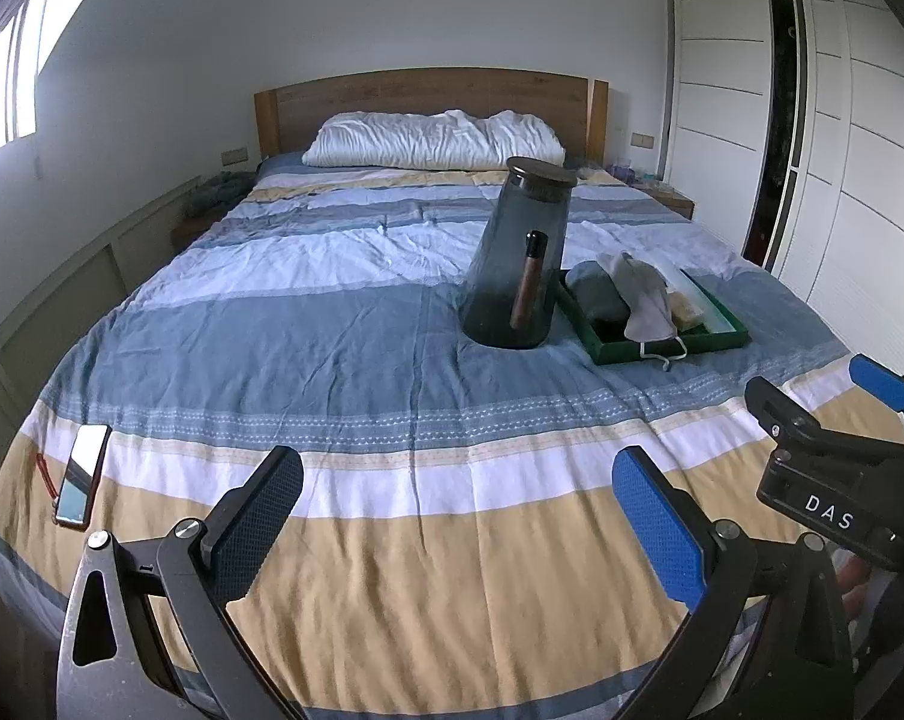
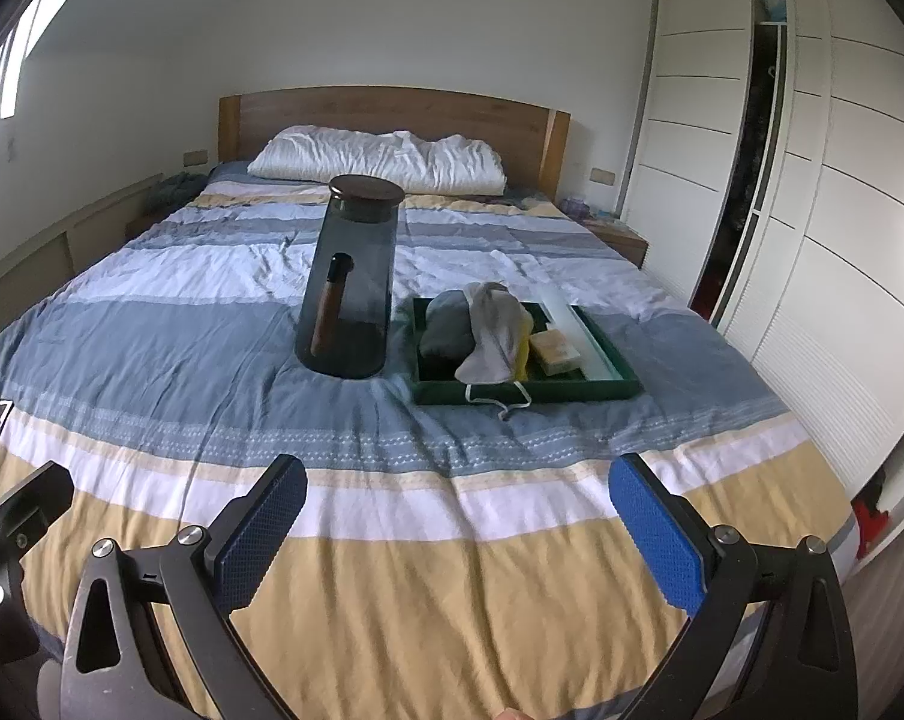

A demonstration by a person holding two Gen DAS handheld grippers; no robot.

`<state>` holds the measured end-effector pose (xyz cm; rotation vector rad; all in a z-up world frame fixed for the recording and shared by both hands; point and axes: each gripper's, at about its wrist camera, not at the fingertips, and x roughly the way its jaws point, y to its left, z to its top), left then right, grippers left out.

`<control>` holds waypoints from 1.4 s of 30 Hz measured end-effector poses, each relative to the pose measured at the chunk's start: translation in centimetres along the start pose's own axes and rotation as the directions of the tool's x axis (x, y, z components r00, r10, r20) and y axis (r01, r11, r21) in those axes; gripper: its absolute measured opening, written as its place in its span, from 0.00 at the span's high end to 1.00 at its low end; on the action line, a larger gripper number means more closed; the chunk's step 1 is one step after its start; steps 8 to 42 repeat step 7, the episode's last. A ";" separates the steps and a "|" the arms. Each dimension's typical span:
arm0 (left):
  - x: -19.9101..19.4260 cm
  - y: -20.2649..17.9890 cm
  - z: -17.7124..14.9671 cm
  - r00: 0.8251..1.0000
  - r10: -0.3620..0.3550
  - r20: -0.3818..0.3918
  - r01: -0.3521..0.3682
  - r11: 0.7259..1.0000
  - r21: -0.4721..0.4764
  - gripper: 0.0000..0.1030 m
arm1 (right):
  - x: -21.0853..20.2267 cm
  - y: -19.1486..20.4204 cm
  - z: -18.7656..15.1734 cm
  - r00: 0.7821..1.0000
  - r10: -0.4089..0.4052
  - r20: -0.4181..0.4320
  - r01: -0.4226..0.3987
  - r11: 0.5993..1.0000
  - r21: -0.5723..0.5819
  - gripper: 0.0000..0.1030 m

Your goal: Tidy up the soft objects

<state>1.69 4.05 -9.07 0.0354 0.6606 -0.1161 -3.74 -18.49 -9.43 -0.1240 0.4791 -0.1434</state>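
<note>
I hold my left gripper [image 1: 457, 525] and right gripper [image 2: 457, 531] spread wide and empty above the bed's foot, facing the soft cloths [image 2: 484, 330] heaped in the green tray [image 2: 613, 387] (beside the jug [image 2: 353, 282]), presumably ready to reach

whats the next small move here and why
Probably ease the right gripper forward toward the green tray. Both grippers are open and hold nothing, hanging back over the foot of the bed, while the soft things, a grey cloth and a pale pouch, sit piled in that tray beside the dark jug.
</note>
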 end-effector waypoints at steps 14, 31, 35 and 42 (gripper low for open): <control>-0.1 -0.4 0.1 1.000 -0.013 -0.003 0.013 1.000 0.005 0.02 | 0.0 -0.6 0.1 1.000 -0.010 0.003 0.010 1.000 0.013 0.00; -0.1 -0.4 0.1 1.000 -0.013 -0.003 0.013 1.000 0.005 0.02 | 0.0 -0.6 0.1 1.000 -0.010 0.003 0.010 1.000 0.013 0.00; -0.1 -0.4 0.1 1.000 -0.013 -0.003 0.013 1.000 0.005 0.02 | 0.0 -0.6 0.1 1.000 -0.010 0.003 0.010 1.000 0.013 0.00; -0.1 -0.4 0.1 1.000 -0.013 -0.003 0.013 1.000 0.005 0.02 | 0.0 -0.6 0.1 1.000 -0.010 0.003 0.010 1.000 0.013 0.00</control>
